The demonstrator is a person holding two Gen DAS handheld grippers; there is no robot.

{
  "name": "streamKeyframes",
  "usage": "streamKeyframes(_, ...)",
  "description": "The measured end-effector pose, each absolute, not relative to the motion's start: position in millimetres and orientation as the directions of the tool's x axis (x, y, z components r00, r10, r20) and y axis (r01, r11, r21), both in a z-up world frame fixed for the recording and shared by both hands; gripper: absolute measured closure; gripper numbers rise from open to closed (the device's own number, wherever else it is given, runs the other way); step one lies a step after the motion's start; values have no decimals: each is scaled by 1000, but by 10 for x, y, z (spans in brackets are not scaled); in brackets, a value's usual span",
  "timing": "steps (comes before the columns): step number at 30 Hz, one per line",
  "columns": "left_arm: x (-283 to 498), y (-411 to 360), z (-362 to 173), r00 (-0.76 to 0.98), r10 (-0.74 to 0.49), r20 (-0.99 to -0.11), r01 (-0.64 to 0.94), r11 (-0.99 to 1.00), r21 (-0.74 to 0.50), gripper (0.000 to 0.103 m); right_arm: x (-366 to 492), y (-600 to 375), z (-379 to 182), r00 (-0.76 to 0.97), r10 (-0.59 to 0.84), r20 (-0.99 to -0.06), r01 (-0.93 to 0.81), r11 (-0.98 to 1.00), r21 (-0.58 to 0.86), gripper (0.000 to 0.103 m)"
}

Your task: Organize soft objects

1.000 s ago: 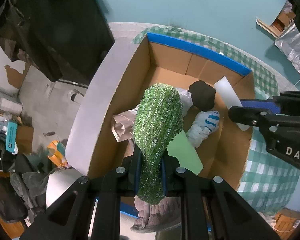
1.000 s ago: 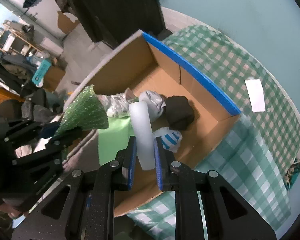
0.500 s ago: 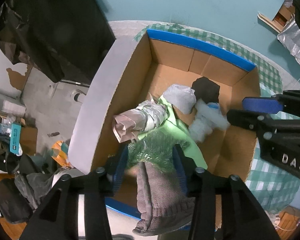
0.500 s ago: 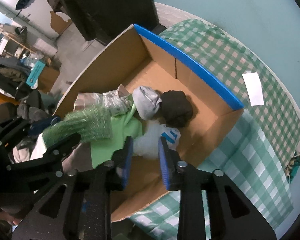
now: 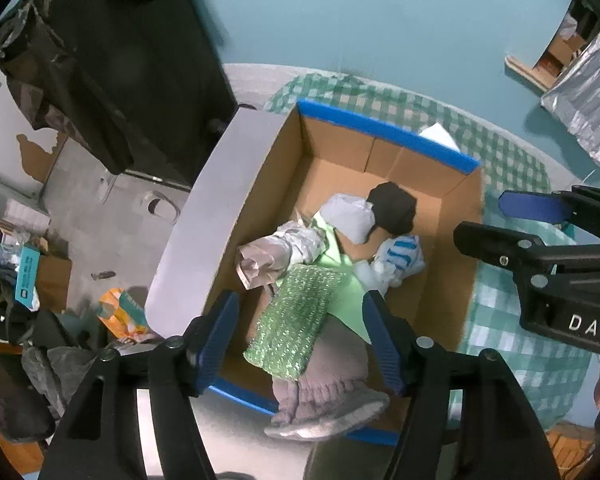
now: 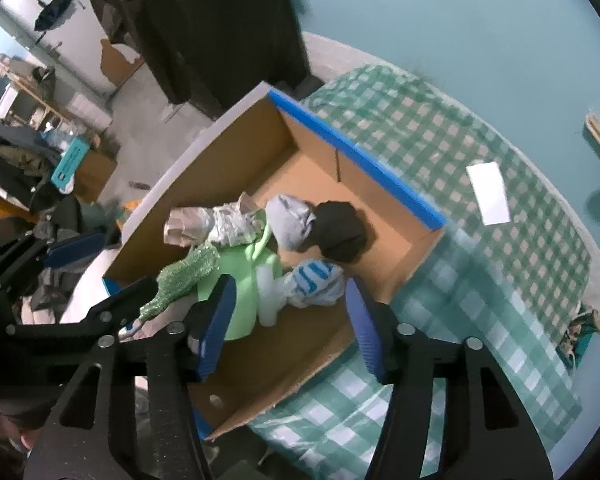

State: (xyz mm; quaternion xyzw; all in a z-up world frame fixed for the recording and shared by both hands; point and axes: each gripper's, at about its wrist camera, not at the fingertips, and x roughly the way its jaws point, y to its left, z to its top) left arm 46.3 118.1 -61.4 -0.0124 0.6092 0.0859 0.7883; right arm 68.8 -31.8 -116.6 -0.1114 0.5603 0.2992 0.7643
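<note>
An open cardboard box with blue edge tape holds several soft things. A glittery green pad lies in it on a light green sheet and a grey towel. A white foam cylinder lies beside a white-and-blue bag. A black bundle, a grey bundle and a silver wrapped roll lie further in. My left gripper is open and empty above the green pad. My right gripper is open and empty above the foam cylinder.
The box sits on a green checked cloth with a white paper slip on it. A teal wall is behind. Dark hanging clothes and floor clutter are at the left. The right gripper's body shows in the left wrist view.
My left gripper opened and let the green pad drop into the box. My right gripper opened and released the white foam cylinder, which now lies in the box.
</note>
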Motion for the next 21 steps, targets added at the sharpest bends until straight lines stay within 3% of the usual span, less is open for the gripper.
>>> streamKeyframes(3, 423, 1141, -509, 251, 116, -961, -152, 985, 79, 25, 655, -386, -1035, 217, 349, -912, -580, 797, 167, 40)
streamKeyframes(21, 208, 809, 103, 359, 148, -921, -115, 987, 114, 16, 396, -906, -408, 376, 353, -857, -490, 861, 140, 37)
